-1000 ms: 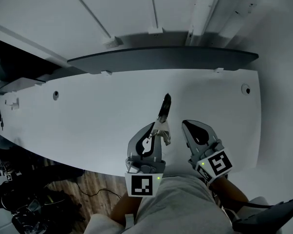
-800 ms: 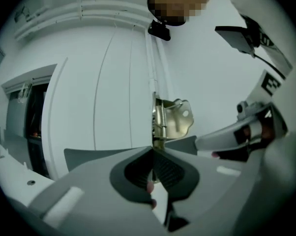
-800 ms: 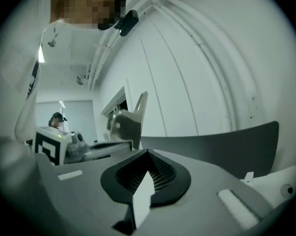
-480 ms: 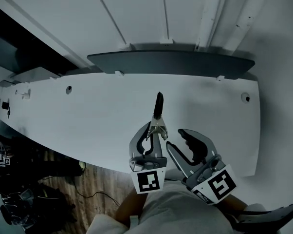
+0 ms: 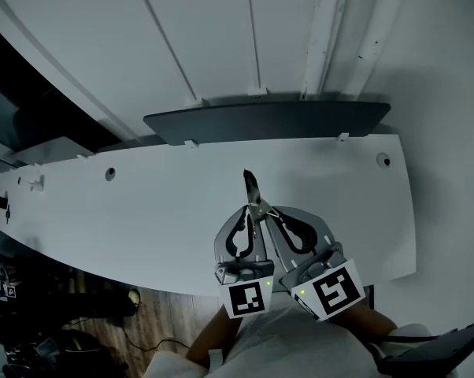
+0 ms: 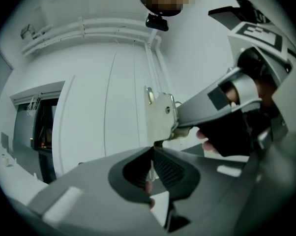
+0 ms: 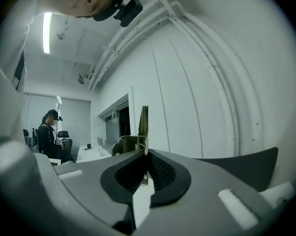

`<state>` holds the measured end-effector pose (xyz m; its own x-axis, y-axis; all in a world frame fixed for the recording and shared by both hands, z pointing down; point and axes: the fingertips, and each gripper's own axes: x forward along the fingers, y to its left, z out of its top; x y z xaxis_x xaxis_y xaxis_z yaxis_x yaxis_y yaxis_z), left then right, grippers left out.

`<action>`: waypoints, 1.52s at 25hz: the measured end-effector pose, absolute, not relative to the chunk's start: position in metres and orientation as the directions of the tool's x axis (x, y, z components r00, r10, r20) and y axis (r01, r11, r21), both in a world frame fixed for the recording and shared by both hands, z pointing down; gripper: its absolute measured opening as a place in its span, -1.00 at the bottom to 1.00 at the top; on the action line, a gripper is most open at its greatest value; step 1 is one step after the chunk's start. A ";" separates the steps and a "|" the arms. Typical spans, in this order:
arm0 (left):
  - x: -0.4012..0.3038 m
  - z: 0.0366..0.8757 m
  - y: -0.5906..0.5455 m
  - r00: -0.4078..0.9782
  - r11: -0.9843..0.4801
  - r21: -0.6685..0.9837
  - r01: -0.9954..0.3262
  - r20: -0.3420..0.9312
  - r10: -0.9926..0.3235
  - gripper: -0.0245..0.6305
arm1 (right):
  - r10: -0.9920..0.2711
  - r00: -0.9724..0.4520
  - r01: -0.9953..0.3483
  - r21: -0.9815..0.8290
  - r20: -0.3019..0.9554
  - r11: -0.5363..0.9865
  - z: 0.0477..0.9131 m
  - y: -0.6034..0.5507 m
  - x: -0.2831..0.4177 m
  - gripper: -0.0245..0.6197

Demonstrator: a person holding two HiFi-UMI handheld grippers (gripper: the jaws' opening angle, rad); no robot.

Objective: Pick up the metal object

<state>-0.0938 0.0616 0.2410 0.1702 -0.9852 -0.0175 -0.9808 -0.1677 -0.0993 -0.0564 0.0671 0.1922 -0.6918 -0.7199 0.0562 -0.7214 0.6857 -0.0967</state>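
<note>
Both grippers meet on the metal object [image 5: 250, 187], which is held over the near middle of the white surface [image 5: 127, 203]. Its dark narrow end points toward the far side. The left gripper [image 5: 251, 209] and the right gripper [image 5: 270, 212] lie side by side with their tips nearly touching, the left one on the left

In the left gripper view the jaws are almost together and starting to open. A thin strip of the metal object runs up between them, and the pads are in contact with it. Above the tips the object widens into a pale flat plate with a small rivet. The right gripper's jaws clamp that plate from the right

In the right gripper view the jaws are closed tight on a thin edge of the same object, which rises straight up from between the tips against the wall

At the far edge of the surface lies a long dark grey panel [image 5: 268, 120]. White pipes [image 5: 331, 30] run up the wall behind it. Wooden floor [image 5: 166, 329] shows at the near left
</note>
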 end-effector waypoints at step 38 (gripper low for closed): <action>-0.113 0.229 0.075 0.304 -0.303 0.036 -0.952 0.025 -0.952 -0.93 | -0.761 -0.647 -0.762 0.005 0.047 0.648 0.217 0.064 -0.029 -0.91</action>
